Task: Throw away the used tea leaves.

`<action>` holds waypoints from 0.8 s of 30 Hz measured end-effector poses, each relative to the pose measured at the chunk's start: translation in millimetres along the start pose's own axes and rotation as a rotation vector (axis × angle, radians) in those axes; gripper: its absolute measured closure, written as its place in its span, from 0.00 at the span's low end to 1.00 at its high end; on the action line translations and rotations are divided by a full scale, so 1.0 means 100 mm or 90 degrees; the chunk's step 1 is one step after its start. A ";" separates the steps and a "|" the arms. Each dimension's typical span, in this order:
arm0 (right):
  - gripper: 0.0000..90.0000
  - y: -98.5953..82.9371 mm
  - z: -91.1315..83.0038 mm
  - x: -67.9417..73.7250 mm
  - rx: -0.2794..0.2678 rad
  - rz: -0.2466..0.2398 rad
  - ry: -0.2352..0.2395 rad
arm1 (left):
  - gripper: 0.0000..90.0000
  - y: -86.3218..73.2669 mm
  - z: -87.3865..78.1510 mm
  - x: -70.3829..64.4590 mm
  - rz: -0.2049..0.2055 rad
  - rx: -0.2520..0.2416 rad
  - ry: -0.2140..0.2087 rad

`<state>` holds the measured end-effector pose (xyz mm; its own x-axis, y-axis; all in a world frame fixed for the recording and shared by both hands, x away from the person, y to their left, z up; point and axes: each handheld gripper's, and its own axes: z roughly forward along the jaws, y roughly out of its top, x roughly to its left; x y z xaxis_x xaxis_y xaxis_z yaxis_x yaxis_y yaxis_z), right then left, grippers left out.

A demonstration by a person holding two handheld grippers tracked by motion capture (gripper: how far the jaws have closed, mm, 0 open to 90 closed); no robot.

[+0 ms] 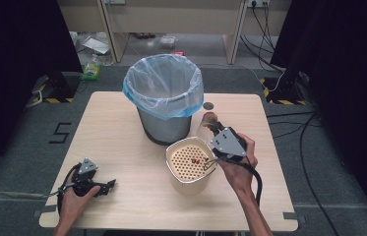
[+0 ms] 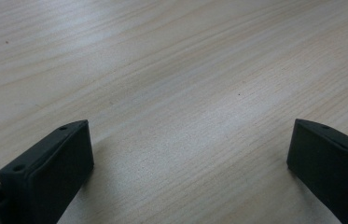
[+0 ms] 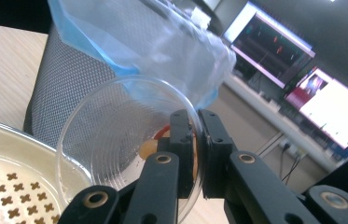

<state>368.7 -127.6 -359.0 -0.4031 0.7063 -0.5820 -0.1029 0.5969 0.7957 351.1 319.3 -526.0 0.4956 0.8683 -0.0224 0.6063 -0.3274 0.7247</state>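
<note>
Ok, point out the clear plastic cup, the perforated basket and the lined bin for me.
clear plastic cup (image 3: 115,140), right gripper view, on its ribbed wall.
perforated basket (image 1: 183,164), high view, on its holed floor.
lined bin (image 1: 166,125), high view, on its grey mesh wall.

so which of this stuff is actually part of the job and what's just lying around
Part of the job:
- clear plastic cup, clamped in the right gripper
- perforated tray holding small red bits
- bag-lined mesh bin

Lying about:
- left gripper, open, resting over bare table
- clutter on the floor beyond the table
- cables
</note>
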 end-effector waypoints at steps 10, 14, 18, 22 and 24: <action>0.96 0.12 -0.11 0.29 -0.052 -0.175 -0.082 | 0.00 0.00 0.00 -0.01 0.002 -0.002 0.002; 0.96 0.11 -0.10 0.40 -0.059 -0.250 -0.119 | 0.00 0.00 0.00 -0.01 0.002 -0.002 0.002; 0.96 0.10 -0.08 0.49 -0.064 -0.306 -0.137 | 0.00 0.00 0.00 0.00 0.002 -0.001 0.002; 0.97 0.05 -0.02 0.55 -0.055 -0.357 -0.143 | 0.00 0.00 0.00 0.00 0.002 -0.001 0.002; 0.97 0.06 -0.04 0.61 -0.068 -0.404 -0.158 | 0.00 0.00 -0.01 -0.01 0.002 -0.001 0.002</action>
<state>339.3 -82.4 -389.0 -0.0162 0.3070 -0.9516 -0.3436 0.8920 0.2937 350.3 319.1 -525.9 0.4957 0.8683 -0.0175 0.6035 -0.3299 0.7259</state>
